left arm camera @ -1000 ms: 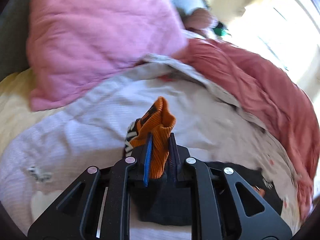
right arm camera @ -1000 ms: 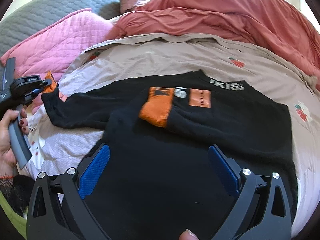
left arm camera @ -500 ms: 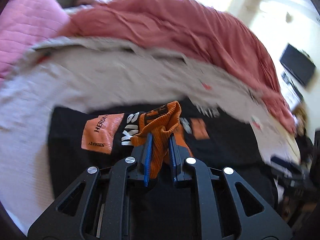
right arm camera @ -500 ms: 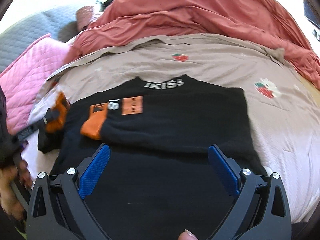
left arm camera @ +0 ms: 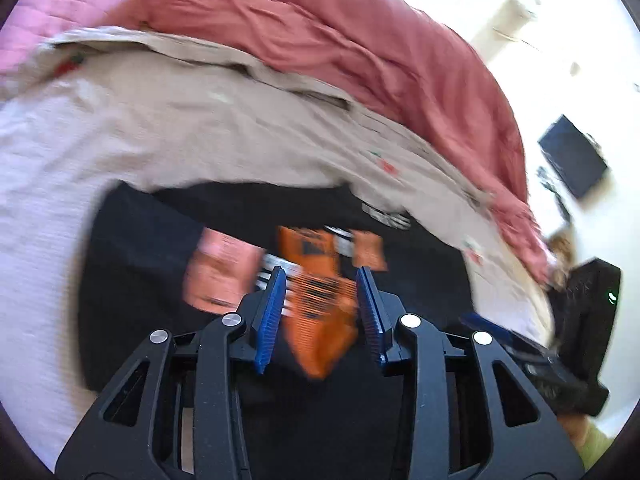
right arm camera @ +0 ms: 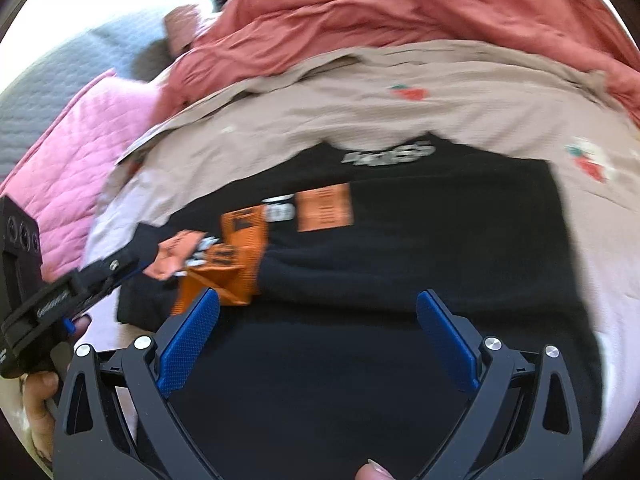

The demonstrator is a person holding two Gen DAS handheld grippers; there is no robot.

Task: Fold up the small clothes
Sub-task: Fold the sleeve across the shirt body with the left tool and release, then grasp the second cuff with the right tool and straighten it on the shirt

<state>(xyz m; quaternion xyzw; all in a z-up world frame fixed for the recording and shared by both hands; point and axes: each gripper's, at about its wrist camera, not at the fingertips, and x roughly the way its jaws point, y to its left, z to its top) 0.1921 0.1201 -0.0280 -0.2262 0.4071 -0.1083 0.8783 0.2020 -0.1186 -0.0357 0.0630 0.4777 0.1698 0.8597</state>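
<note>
On the bed, over a beige sheet printed with small strawberries, a black knit sweater with orange ribbed cuffs and orange patches lies spread flat, its neckline with white lettering toward the far side and both sleeves folded in across the body. The left gripper points down at the sweater, and its blue ribbed pads have just been opening: they stand apart now, with the orange ribbed cuff of the left sleeve lying loose between them, touching neither pad as far as the blurred view shows. In the right wrist view the same gripper reaches in from the left edge, held by a hand, its tips just beside the cuff, which rests on the sweater next to the other sleeve's cuff. The right gripper hovers over the near part of the sweater with its jaws spread wide and nothing between them; a fingertip shows at the bottom edge. Behind the sheet lies a rumpled terracotta-red duvet, and to the left a pink quilted pillow rests against a grey quilted headboard.
</note>
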